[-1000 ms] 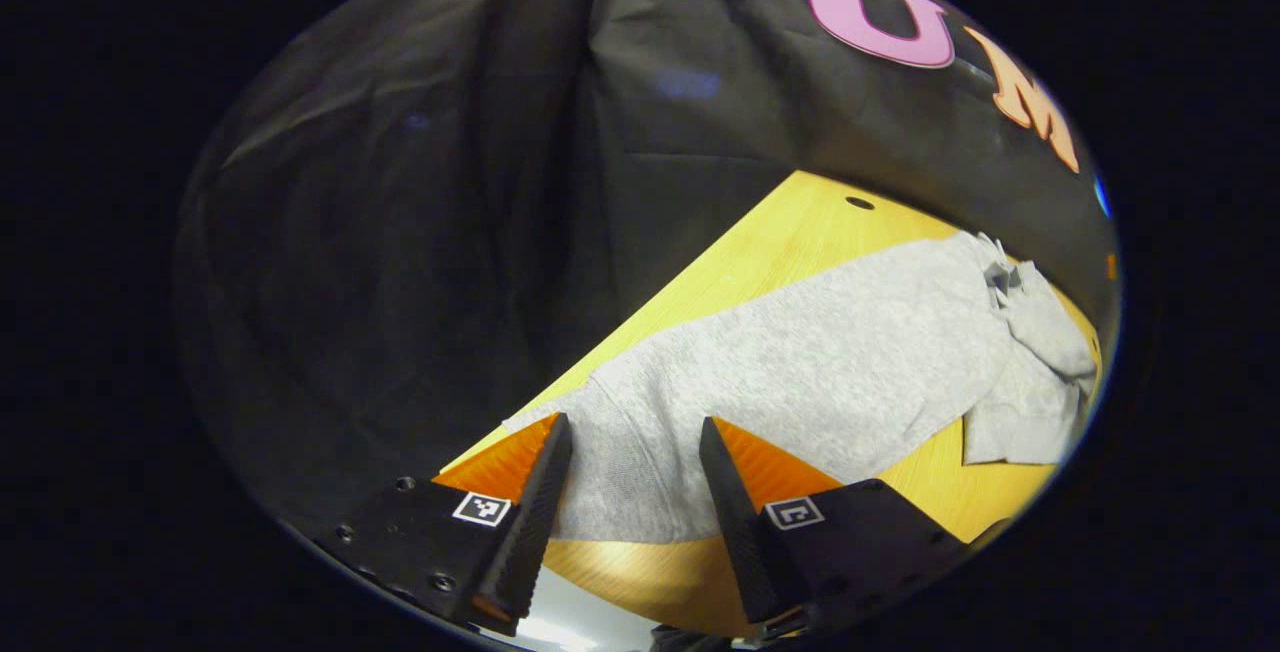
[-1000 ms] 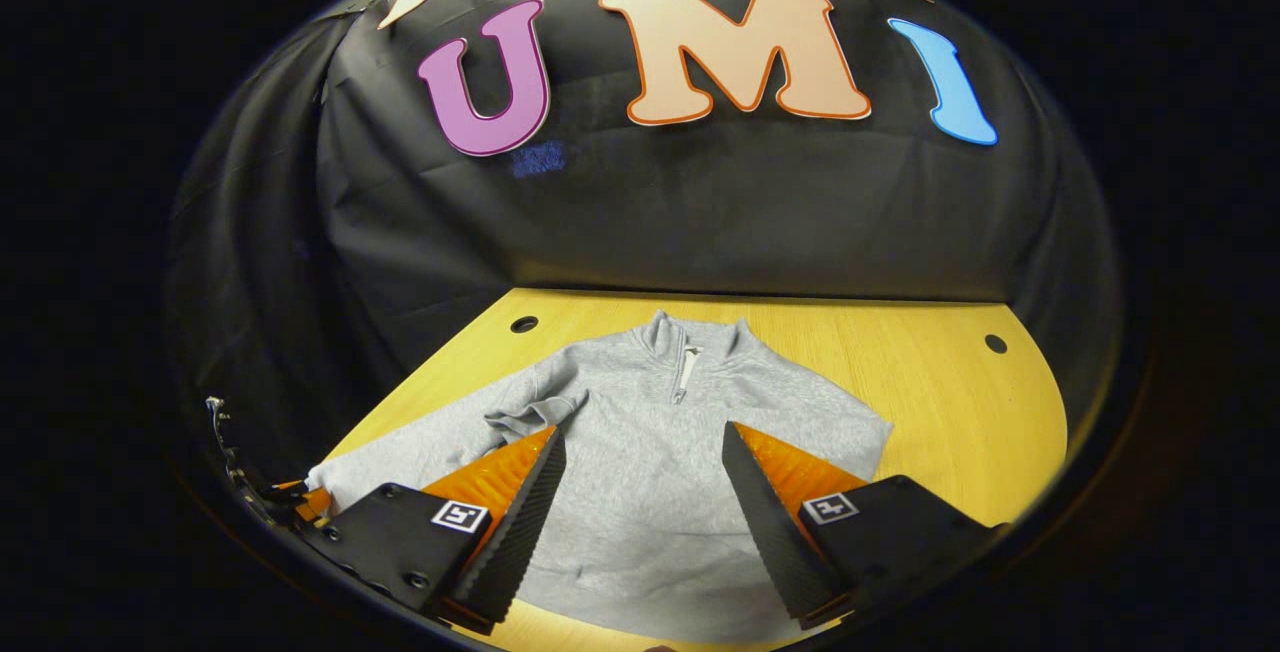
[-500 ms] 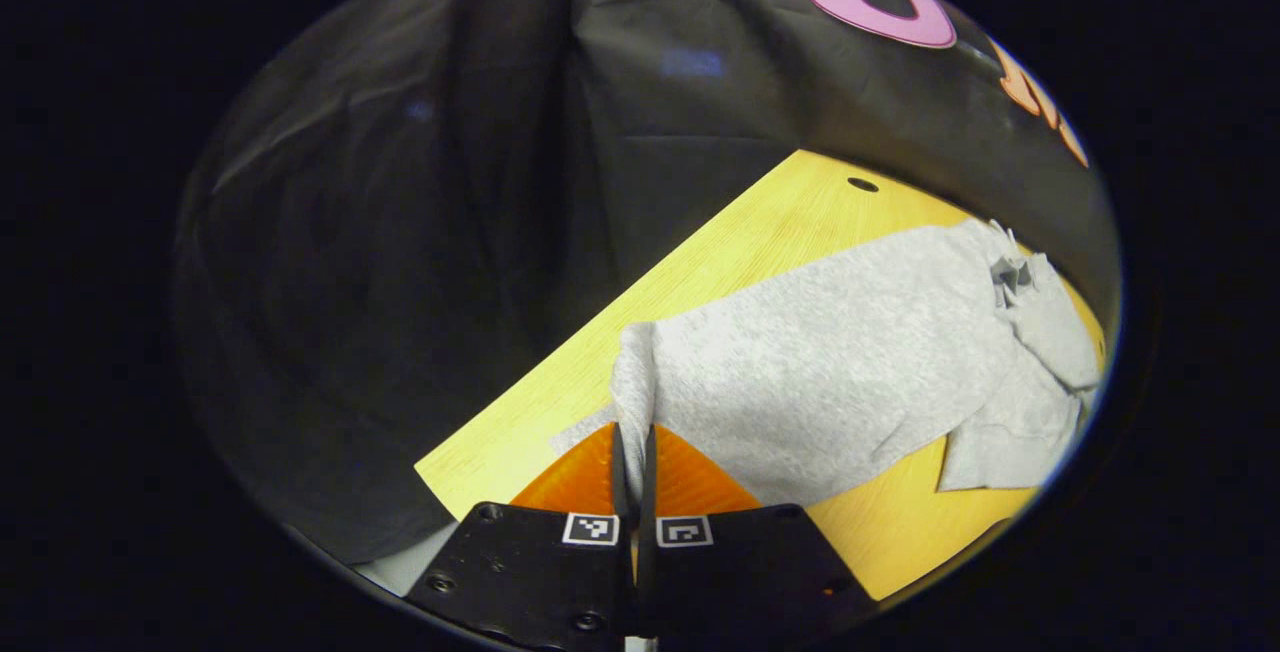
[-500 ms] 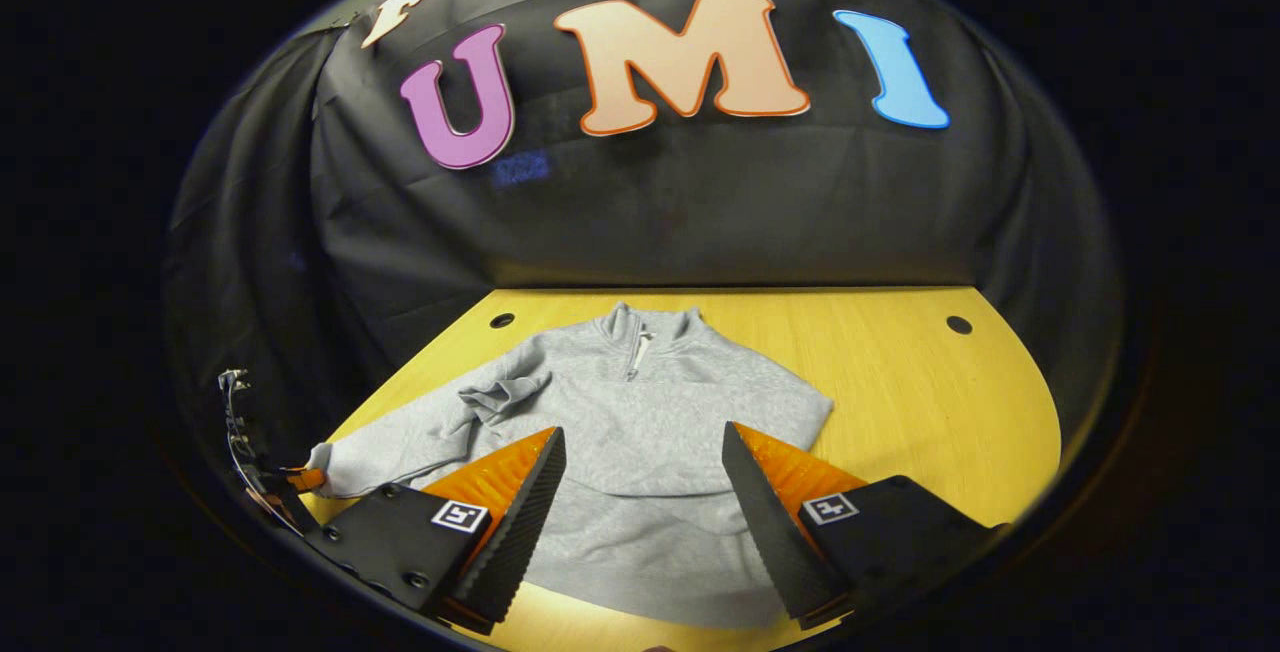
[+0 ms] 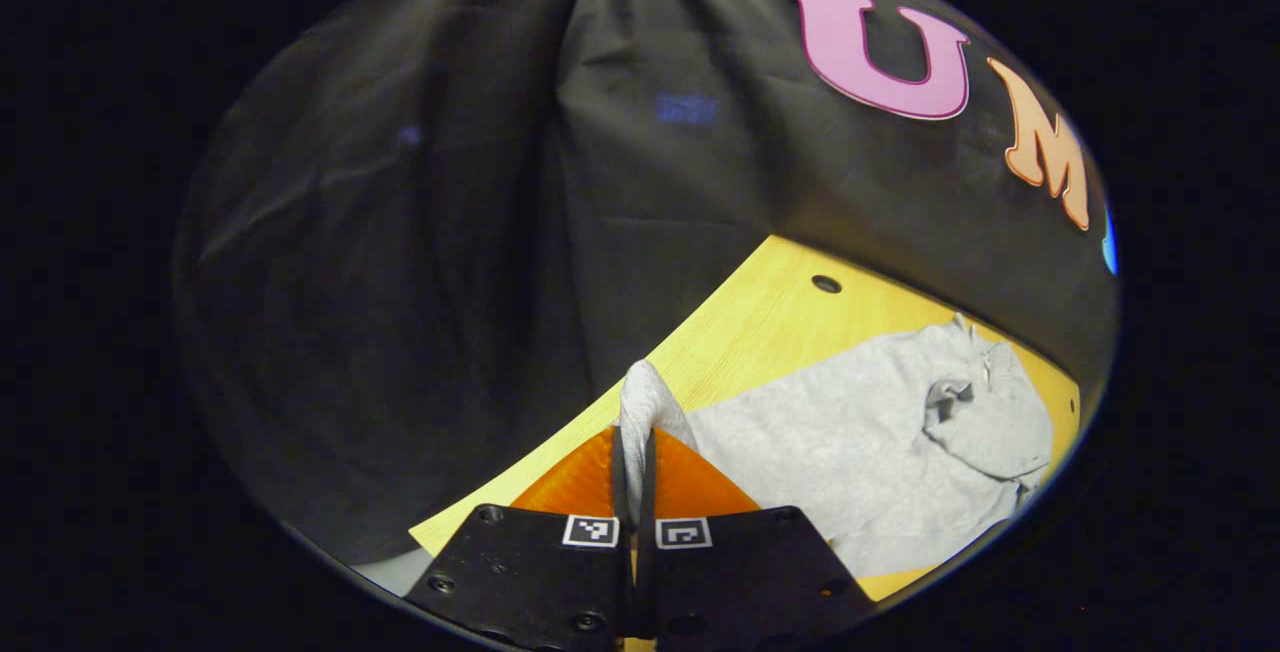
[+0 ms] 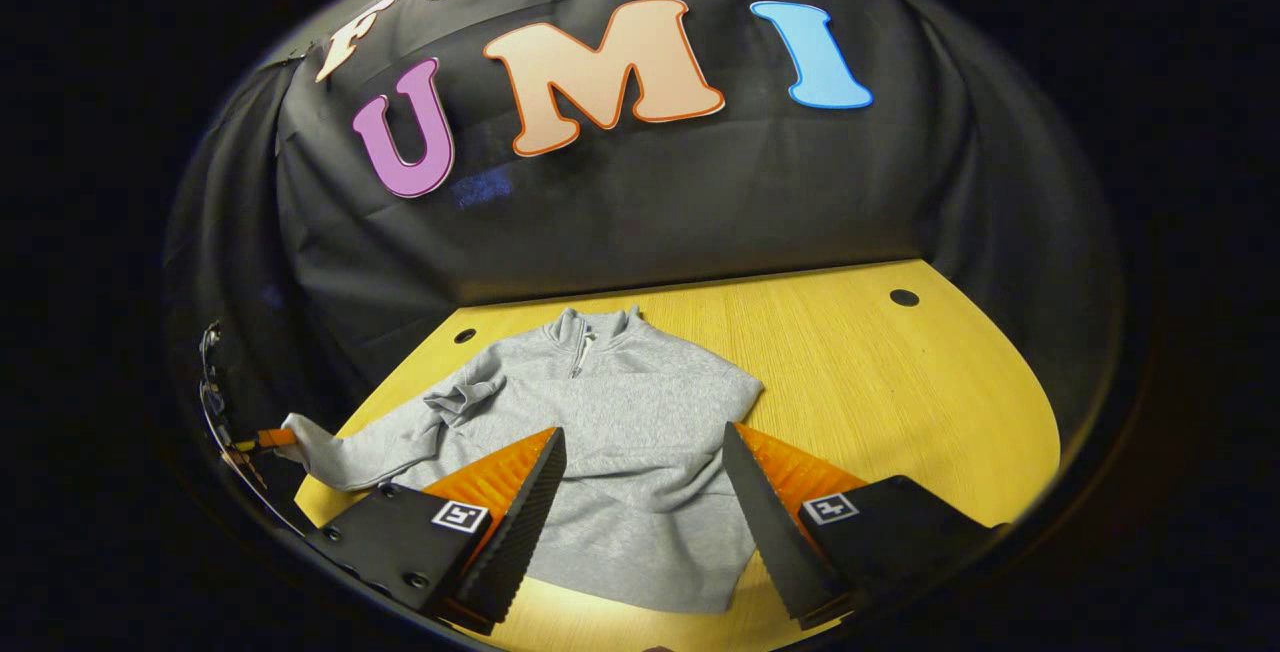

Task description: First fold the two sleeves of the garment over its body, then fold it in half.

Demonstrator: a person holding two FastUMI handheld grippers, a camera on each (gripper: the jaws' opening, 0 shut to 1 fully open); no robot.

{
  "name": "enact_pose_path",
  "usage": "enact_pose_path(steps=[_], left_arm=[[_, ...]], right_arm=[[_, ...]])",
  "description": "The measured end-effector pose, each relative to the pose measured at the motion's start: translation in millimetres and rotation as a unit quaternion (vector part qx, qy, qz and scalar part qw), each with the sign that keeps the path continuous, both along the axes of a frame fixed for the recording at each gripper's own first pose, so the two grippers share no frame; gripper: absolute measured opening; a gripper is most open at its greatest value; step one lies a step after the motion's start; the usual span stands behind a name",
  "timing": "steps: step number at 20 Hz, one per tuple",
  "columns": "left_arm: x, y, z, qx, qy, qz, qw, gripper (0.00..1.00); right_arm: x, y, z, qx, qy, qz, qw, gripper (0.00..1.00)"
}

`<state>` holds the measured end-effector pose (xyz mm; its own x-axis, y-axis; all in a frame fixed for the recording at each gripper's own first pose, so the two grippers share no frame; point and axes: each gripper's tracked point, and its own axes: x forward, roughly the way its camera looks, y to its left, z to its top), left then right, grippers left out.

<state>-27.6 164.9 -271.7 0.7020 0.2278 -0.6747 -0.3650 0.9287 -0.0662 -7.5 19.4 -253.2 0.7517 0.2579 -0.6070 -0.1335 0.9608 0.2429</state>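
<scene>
Left tool: fingers pressed together, pinching the cuff end of one sleeve and holding it raised off the tabletop; in the right gripper view this tool sits at the tabletop's left edge with the sleeve stretched toward it. Right tool: fingers spread wide, gripping nothing, poised above the lower body of the garment. Garment: grey quarter-zip pullover, lying collar toward the booth wall (other sleeve already lies on the chest). Tabletop: yellow wood.
</scene>
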Motion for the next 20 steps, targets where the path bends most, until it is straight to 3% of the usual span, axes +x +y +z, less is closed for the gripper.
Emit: enact_pose_path(steps=[10,20], left_arm=[[92,-114,65,-0.008,-0.063,-0.104,0.993,0.01],[136,-263,94,-0.013,-0.097,-0.230,0.968,0.00]], right_arm=[[-33,-53,-9,-0.003,0.009,-0.034,0.999,0.98],[-53,-114,-11,-0.010,0.012,-0.094,0.995,0.98]])
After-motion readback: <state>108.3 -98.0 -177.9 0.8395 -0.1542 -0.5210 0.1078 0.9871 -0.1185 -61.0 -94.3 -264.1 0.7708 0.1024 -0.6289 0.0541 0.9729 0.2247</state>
